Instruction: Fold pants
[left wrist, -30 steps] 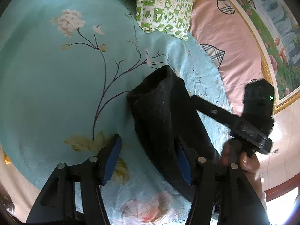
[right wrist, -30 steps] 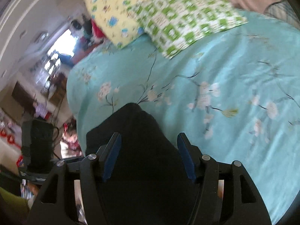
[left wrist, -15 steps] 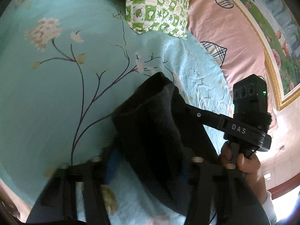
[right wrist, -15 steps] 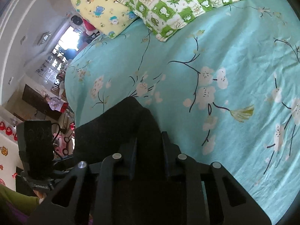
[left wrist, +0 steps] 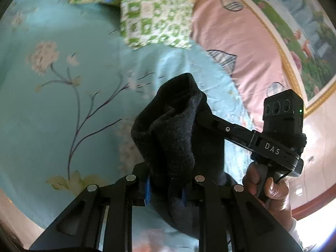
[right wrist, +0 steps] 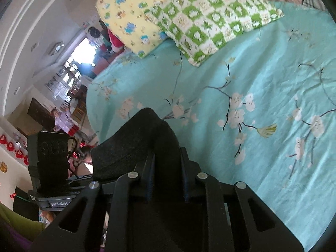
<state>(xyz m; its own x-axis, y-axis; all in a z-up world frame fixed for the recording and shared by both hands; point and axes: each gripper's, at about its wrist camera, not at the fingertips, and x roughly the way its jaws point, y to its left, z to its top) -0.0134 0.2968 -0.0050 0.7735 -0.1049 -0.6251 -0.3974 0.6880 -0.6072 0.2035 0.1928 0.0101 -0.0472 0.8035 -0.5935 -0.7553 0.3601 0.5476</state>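
Observation:
The black pants (left wrist: 172,130) hang bunched above a turquoise floral bedsheet (left wrist: 63,109). My left gripper (left wrist: 164,189) is shut on one part of the pants, with cloth standing up between its fingers. My right gripper (right wrist: 167,180) is shut on another part of the pants (right wrist: 136,145). In the left wrist view the right gripper's body (left wrist: 273,138) and the hand holding it reach in from the right, its fingers buried in the cloth. In the right wrist view the left gripper's camera block (right wrist: 48,157) sits at the left.
A green checked pillow (left wrist: 155,14) and a yellow pillow (right wrist: 130,14) lie at the head of the bed. A pink headboard cover (left wrist: 237,37) and a framed picture (left wrist: 304,33) stand beyond. The bed's edge and a room with furniture (right wrist: 63,84) lie to the left.
Both grippers were open a second ago and have closed on the black pants. The pants have lifted and bunched higher above the sheet.

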